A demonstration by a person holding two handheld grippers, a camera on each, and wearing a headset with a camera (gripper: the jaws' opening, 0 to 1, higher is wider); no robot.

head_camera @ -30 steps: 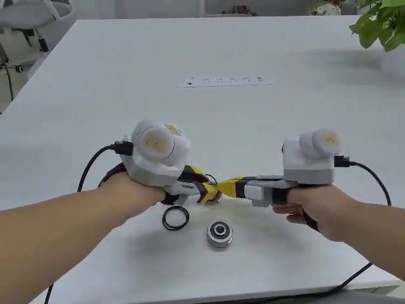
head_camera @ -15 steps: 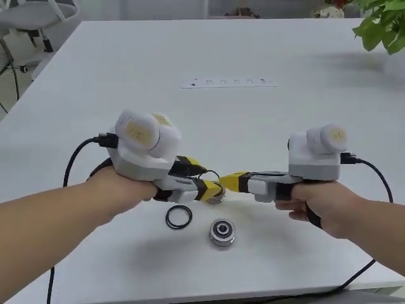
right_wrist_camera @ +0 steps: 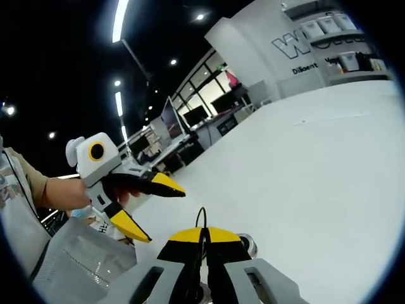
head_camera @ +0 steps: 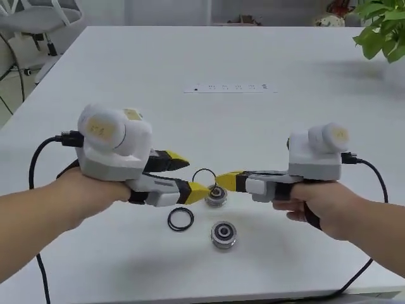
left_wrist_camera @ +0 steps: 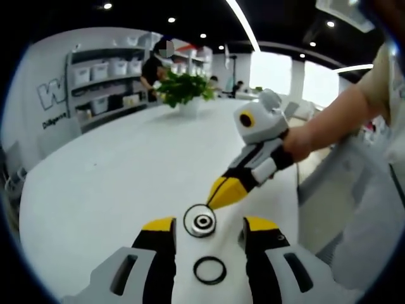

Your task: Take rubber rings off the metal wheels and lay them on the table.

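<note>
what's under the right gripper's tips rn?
A metal wheel on the table, just below the right gripper, which pinches a rubber ring. The jaw tips cover part of its rim.

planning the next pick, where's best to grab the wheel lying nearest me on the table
Grip the near wheel across its dark outer rim, coming straight down from above. It lies flat, hub up, so opposite sides of the round edge are free. Probably set the jaws near and far of it, since the loose ring lies close on its left.
</note>
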